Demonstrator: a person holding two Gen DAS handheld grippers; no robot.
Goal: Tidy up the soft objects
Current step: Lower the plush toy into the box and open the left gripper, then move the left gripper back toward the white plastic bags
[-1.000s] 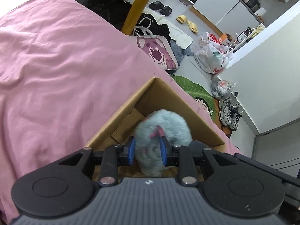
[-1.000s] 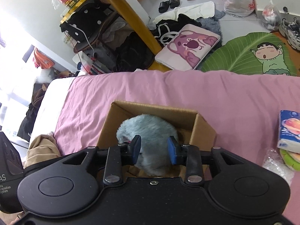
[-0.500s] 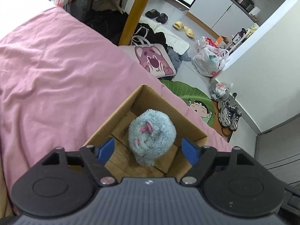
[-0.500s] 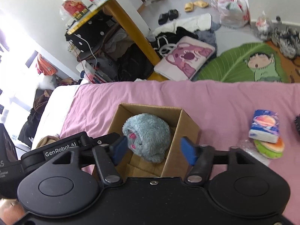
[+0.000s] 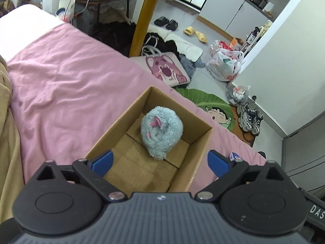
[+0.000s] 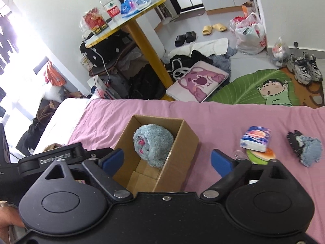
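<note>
Now both grippers, left gripper and right gripper, hang spread wide and empty above the brown cardboard box; a careless sweep could tip it and spill the fluffy grey-blue plush toy.

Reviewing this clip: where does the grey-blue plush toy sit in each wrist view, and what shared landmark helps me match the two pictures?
Left wrist: the plush toy lies just above centre, at the far end of the cardboard box.
Right wrist: the plush toy lies left of centre, at the far end of the cardboard box.
Shared landmark: the pink bear bag on the floor beyond the bed.
</note>
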